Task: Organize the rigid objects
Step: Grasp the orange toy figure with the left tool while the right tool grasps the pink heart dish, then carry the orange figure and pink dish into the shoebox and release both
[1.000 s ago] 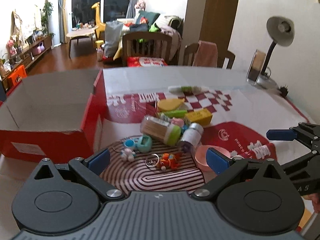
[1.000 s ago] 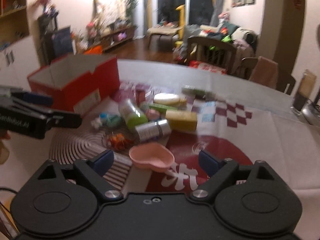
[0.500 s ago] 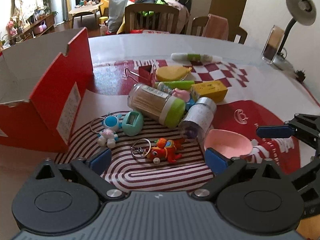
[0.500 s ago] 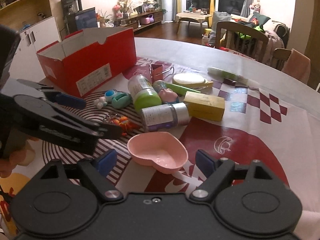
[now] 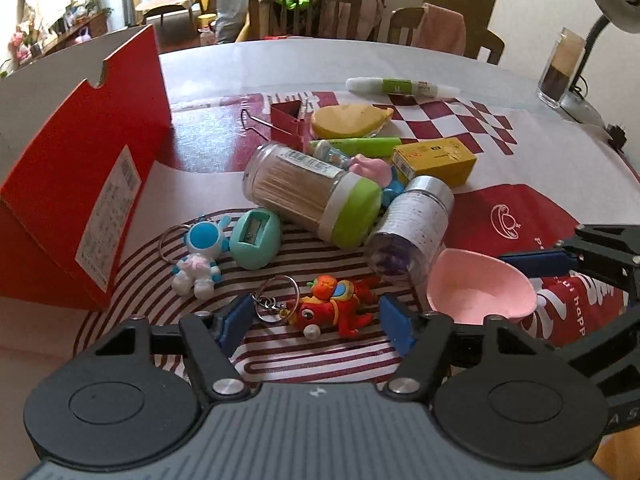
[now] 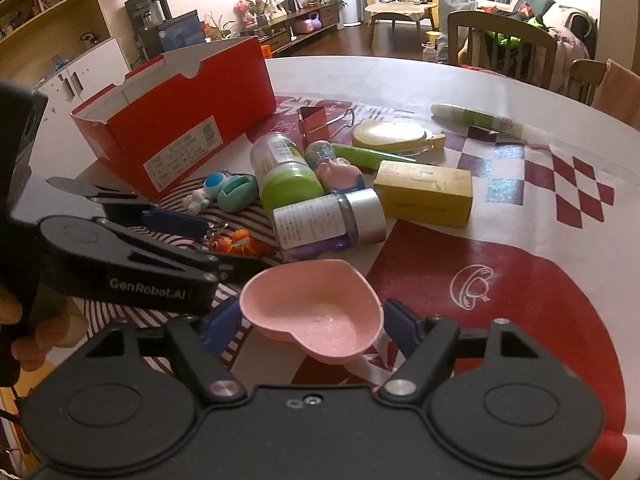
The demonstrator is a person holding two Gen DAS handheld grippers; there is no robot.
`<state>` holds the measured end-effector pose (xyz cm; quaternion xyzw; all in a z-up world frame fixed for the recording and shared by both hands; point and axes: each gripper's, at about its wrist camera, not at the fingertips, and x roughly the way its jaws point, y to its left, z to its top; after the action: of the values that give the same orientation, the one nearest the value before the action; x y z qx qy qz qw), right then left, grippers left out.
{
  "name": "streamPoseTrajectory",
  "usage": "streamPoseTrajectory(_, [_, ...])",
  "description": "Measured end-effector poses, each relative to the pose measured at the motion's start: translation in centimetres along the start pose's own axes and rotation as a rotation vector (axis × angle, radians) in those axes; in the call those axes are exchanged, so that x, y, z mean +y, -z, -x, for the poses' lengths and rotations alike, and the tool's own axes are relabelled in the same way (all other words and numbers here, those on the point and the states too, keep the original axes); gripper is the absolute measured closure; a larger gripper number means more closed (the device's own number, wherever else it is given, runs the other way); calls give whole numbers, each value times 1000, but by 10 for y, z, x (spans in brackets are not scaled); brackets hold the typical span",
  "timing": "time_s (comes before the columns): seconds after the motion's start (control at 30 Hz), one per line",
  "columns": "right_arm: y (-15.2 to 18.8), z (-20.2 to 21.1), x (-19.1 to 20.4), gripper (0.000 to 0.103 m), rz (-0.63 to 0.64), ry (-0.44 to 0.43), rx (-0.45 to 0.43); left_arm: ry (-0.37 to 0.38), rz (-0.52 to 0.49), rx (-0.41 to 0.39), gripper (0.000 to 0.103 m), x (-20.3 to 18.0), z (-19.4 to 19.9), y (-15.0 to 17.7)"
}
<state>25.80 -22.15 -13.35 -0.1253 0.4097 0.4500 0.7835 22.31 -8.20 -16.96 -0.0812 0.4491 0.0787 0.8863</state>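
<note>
**A:** Round table [image 6: 520, 80] under a red-and-white printed cloth, living room behind. What's on it, big to small?

**B:** Open red box [image 6: 176, 120] at your left. Next to it the pile: toothpick jar [image 5: 308, 192] with a green lid lying flat, silver-capped jar [image 5: 412, 228] leaning against it, yellow carton [image 5: 436, 160] just behind. Pink heart dish [image 6: 316, 312] sits nearest you, apart from the pile.

**A:** Small stuff?

**B:** Teal sharpener [image 5: 256, 240] touching the astronaut keyring [image 5: 200, 260]; red fish keyring [image 5: 332, 308] in front of them.

**A:** Your grippers?

**B:** Left gripper [image 5: 316, 324] is closing, fish keyring between the pads, not pinched yet. Right gripper [image 6: 312, 324] is closing too, straddling the heart dish; pads at the rim, contact unclear.
</note>
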Motion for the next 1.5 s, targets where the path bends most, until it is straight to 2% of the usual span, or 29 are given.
streamPoseTrajectory(0.23, [1, 0, 1, 30, 17, -9, 1, 2, -33, -8, 51, -7, 1, 0])
streamPoseTrajectory(0.47, [4, 8, 2, 30, 23, -14, -10, -17, -49, -12, 51, -11, 1, 1])
streamPoseTrajectory(0.77, [7, 31, 4, 30, 24, -16, -38, -14, 8, -3, 52, -8, 11, 5])
streamPoseTrajectory(1.1, [4, 51, 14, 30, 40, 44, -24, -21, 73, -21, 52, 0, 32, 9])
streamPoseTrajectory(1.5, [-29, 76, 54, 30, 38, 89, -52, 26, 98, -65, 52, 23, 84, 1])
